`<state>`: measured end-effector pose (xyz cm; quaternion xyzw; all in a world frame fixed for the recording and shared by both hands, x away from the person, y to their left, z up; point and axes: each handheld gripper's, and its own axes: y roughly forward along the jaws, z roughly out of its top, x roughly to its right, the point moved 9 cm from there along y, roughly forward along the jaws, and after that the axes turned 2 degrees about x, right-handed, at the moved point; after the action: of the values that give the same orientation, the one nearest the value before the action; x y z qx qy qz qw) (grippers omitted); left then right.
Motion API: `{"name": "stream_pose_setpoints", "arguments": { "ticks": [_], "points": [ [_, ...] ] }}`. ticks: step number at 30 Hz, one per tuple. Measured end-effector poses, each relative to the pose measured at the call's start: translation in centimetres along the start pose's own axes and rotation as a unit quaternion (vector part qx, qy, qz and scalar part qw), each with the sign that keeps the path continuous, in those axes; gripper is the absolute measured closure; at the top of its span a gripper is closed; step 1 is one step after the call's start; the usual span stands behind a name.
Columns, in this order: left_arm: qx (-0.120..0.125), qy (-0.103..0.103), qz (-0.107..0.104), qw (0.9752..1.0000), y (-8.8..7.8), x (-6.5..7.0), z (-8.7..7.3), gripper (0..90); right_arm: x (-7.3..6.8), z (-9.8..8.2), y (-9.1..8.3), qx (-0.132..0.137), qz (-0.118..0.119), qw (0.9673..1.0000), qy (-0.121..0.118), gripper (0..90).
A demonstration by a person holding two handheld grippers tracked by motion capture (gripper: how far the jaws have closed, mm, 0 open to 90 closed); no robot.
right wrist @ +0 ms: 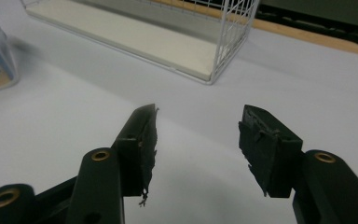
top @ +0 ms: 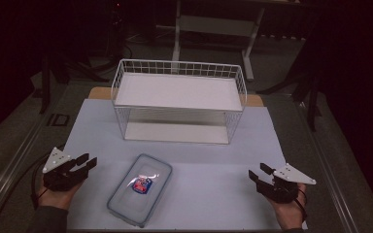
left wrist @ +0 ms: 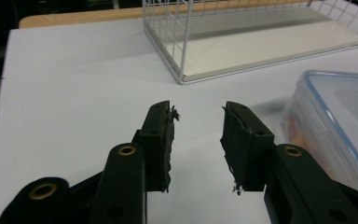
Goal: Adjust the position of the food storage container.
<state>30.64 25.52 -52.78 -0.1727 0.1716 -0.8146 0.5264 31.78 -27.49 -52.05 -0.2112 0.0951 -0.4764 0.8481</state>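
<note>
a white wire rack [top: 178, 99] with two flat white shelves stands toward the far side of a pale sheet [top: 97, 121] that covers the table, and a strip of wooden edge [top: 99, 92] shows behind it. nearer the person, a clear plastic container [top: 140, 190] with a blue-rimmed lid lies flat on the sheet, turned at an angle, with a small red and blue packet [top: 142, 184] visible through the lid. the left gripper [top: 88, 163] is held low over the sheet just left of the container, its jaws spread apart with nothing between them; in the left gripper view the container sits close on the right and the rack's corner lies ahead. the right gripper [top: 258, 174] is at the right of the sheet, well apart from the container, its jaws also spread wide and empty. the pads [right wrist: 147, 144] on its jaws look frayed at their edges. each gripper rests in a hand near the table's near edge.
</note>
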Motion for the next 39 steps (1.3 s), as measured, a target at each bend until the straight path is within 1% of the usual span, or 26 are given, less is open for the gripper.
{"name": "stream_pose_setpoints", "arguments": {
  "ticks": [1,5,6,8,9,11,14,15,16,19,20,21,22,26,27,28,29,30,31,32,34,35,36,39],
  "points": [
    [0.000,0.000,0.000,1.0000,0.0,0.0,0.0,62.0,-0.1,0.0,0.0,0.001,0.001,1.0000,-0.001,45.8],
    [-0.003,0.005,-0.015,0.9999,-0.1,0.4,-0.1,62.3,-0.3,-0.1,0.1,-0.004,0.002,1.0000,-0.008,45.4],
    [-0.003,0.005,-0.015,0.9999,-0.1,0.4,-0.1,62.4,-0.3,-0.1,0.1,-0.004,0.002,1.0000,-0.008,45.4],
    [-0.004,0.006,-0.027,0.9996,-0.1,0.7,-0.2,62.5,-0.3,-0.1,0.1,-0.003,0.001,1.0000,-0.009,45.4],
    [-0.008,0.010,-0.035,0.9993,-0.1,0.9,-0.3,63.5,-0.2,0.0,0.1,-0.002,0.000,1.0000,-0.008,45.3],
    [-0.010,0.012,-0.044,0.9989,0.0,1.2,-0.3,64.6,-0.2,-0.1,0.1,-0.002,0.000,1.0000,-0.008,45.2],
    [-0.012,0.017,-0.049,0.9986,0.0,1.5,-0.4,65.4,-0.2,-0.1,0.1,-0.004,0.001,1.0000,-0.009,45.0],
    [-0.014,0.022,-0.055,0.9982,0.1,1.7,-0.4,65.7,-0.2,-0.1,0.1,-0.004,0.001,1.0000,-0.008,44.8],
    [-0.014,0.022,-0.055,0.9982,0.1,1.7,-0.4,65.8,-0.2,-0.2,0.1,-0.005,0.002,0.9999,-0.009,44.7],
    [-0.020,0.031,-0.065,0.9972,0.2,2.3,-0.6,66.2,-0.2,-0.2,0.2,-0.005,0.003,0.9999,-0.009,44.4],
    [-0.022,0.030,-0.069,0.9969,0.1,2.5,-0.7,66.9,-0.3,-0.1,0.1,-0.005,0.003,0.9999,-0.009,44.4],
    [-0.022,0.030,-0.069,0.9969,0.1,2.5,-0.7,69.3,-0.3,-0.1,0.1,-0.005,0.002,0.9999,-0.009,44.2],
    [-0.025,0.030,-0.088,0.9953,0.0,3.0,-0.8,72.2,-0.3,-0.1,0.1,-0.004,0.003,0.9999,-0.009,44.2],
    [-0.033,0.040,-0.098,0.9938,-0.3,3.7,-1.1,81.3,-0.3,-0.1,0.2,-0.005,0.005,0.9999,-0.011,43.6],
    [-0.033,0.040,-0.098,0.9938,-0.3,3.7,-1.1,84.3,-0.4,-0.1,0.2,-0.006,0.005,0.9999,-0.012,43.5],
    [-0.038,0.044,-0.106,0.9927,-0.5,4.0,-1.3,87.1,-0.4,-0.1,0.2,-0.006,0.006,0.9999,-0.012,43.4],
    [-0.041,0.046,-0.108,0.9922,-0.6,4.1,-1.4,88.8,-0.4,-0.1,0.3,-0.005,0.006,0.9999,-0.012,43.2],
    [-0.041,0.046,-0.108,0.9922,-0.6,4.1,-1.4,89.3,-0.4,-0.1,0.3,-0.005,0.006,0.9999,-0.013,43.2],
    [-0.048,0.050,-0.118,0.9905,-0.7,4.5,-1.7,89.5,-0.4,-0.1,0.3,-0.005,0.007,0.9999,-0.013,43.2],
    [-0.051,0.054,-0.120,0.9901,-0.7,4.6,-1.8,89.6,-0.4,-0.1,0.3,-0.005,0.007,0.9999,-0.013,43.2],
    [-0.057,0.059,-0.129,0.9882,-0.7,5.1,-2.1,89.6,-0.4,0.0,0.3,-0.005,0.006,0.9999,-0.012,43.2],
    [-0.057,0.059,-0.129,0.9882,-0.7,5.1,-2.1,89.6,-0.4,0.0,0.3,-0.005,0.006,0.9999,-0.012,43.2],
    [-0.066,0.067,-0.138,0.9860,-0.8,5.5,-2.4,89.7,-0.4,0.0,0.3,-0.004,0.006,0.9999,-0.012,43.0],
    [-0.071,0.070,-0.155,0.9829,-0.9,6.4,-2.6,89.7,-0.4,0.0,0.3,-0.005,0.007,0.9999,-0.012,42.8]
  ]
}}
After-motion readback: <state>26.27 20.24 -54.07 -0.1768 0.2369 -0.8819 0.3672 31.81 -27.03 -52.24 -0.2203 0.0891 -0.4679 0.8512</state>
